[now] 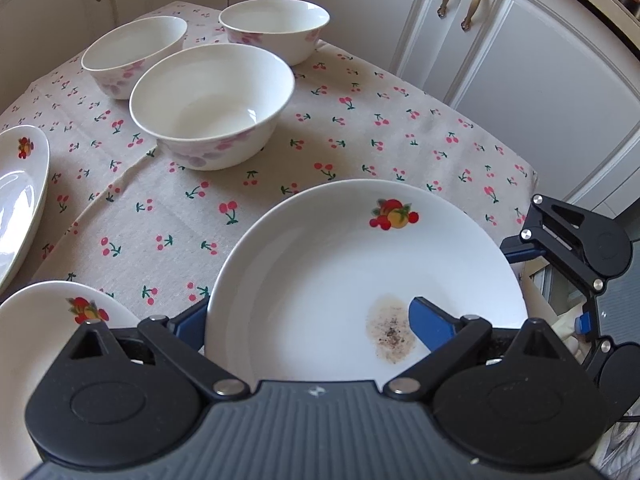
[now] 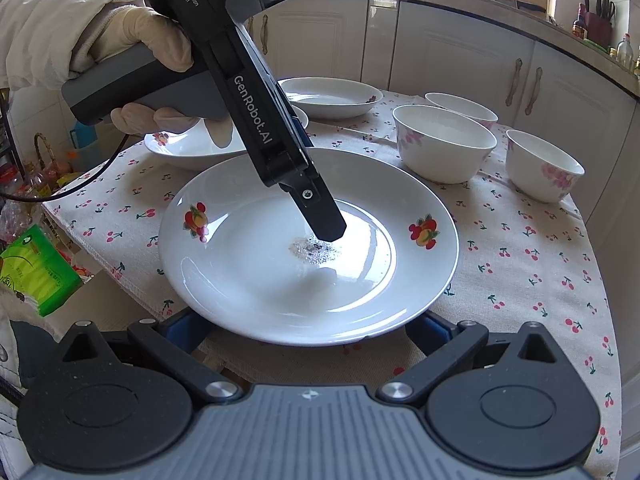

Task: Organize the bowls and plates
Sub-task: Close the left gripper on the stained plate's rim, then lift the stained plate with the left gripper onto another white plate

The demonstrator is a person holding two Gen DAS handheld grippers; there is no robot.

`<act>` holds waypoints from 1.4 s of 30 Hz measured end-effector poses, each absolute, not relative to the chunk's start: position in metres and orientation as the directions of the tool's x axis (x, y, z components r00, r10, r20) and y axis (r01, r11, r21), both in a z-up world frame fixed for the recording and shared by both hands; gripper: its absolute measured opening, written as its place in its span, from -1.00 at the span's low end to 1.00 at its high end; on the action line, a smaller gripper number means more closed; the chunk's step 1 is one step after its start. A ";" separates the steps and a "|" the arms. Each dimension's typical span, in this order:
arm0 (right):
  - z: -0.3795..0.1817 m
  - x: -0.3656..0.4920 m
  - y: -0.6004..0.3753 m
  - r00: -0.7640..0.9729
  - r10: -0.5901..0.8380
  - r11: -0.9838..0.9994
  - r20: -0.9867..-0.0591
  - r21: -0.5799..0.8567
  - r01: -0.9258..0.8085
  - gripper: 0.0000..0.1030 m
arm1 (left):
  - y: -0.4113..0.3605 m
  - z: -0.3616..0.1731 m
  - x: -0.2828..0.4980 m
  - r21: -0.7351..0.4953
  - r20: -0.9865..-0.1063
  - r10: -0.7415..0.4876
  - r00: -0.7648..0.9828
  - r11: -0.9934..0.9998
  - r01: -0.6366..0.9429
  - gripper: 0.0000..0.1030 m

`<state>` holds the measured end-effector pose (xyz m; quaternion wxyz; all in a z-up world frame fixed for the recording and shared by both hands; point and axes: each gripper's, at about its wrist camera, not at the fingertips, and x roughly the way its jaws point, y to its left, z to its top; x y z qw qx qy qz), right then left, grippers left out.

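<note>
A white plate with fruit prints (image 1: 320, 272) (image 2: 248, 280), with a brown speckled stain in its middle, lies near the table corner. My left gripper (image 1: 308, 320) straddles its near rim: one blue finger (image 1: 430, 322) lies on the plate's inside, the other (image 1: 192, 322) is outside under the rim. In the right wrist view the left gripper (image 2: 320, 216) touches down by the stain. My right gripper (image 2: 308, 332) is open, its fingers low at the plate's near edge. Two more plates (image 1: 20, 184) (image 1: 36, 328) and three bowls (image 1: 212, 104) (image 1: 134, 54) (image 1: 276, 26) stand on the table.
The table has a cherry-print cloth (image 1: 360, 128). White cabinets (image 1: 520, 60) stand close behind it. A green packet (image 2: 36, 272) and clutter lie off the table's left side in the right wrist view. A gloved hand (image 2: 120, 44) holds the left gripper.
</note>
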<state>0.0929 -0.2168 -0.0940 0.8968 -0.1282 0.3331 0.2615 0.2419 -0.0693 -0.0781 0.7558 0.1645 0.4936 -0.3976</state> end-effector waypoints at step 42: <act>-0.070 0.107 -0.210 0.627 0.388 0.808 -0.675 -0.078 -0.584 1.00 | -0.043 -0.044 0.237 -0.172 -0.824 -0.507 0.254 0.649 0.741 0.88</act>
